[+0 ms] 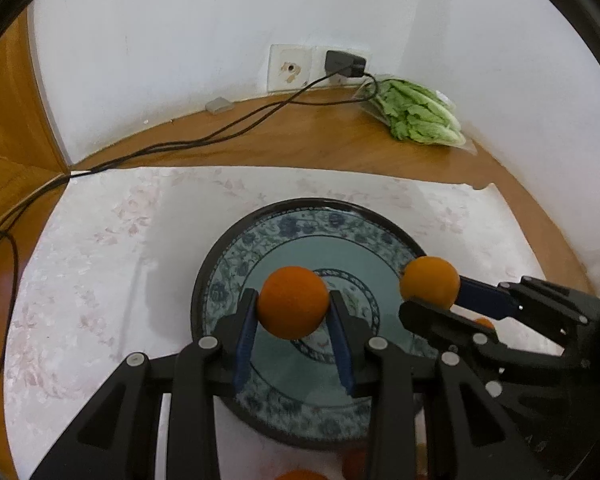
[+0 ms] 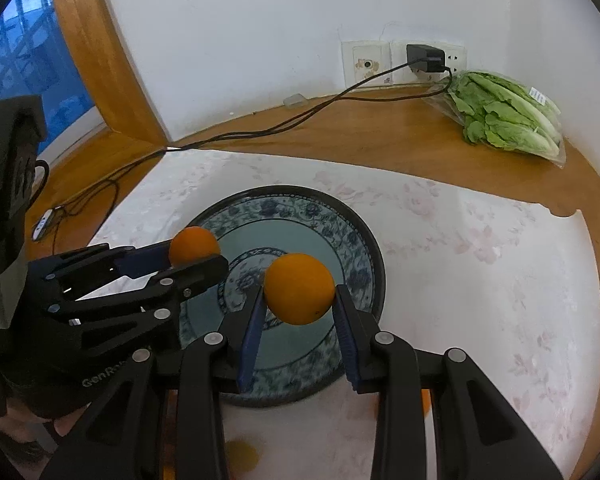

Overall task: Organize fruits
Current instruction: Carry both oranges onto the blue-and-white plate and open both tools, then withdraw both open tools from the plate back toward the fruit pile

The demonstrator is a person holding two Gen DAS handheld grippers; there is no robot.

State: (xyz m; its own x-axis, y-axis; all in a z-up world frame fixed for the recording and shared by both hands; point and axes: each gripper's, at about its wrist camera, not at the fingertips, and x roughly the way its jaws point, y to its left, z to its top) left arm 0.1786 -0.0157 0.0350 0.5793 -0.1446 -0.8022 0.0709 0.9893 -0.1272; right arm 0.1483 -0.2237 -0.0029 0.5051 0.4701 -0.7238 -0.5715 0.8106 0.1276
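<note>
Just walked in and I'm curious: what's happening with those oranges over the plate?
A person is sorting fruit with a handheld claw in each hand. The left claw is shut on one orange, and the right claw is shut on another orange. Both are held above the blue patterned plate, which has no fruit on it yet. A bag of lettuce lies by the wall.
</note>
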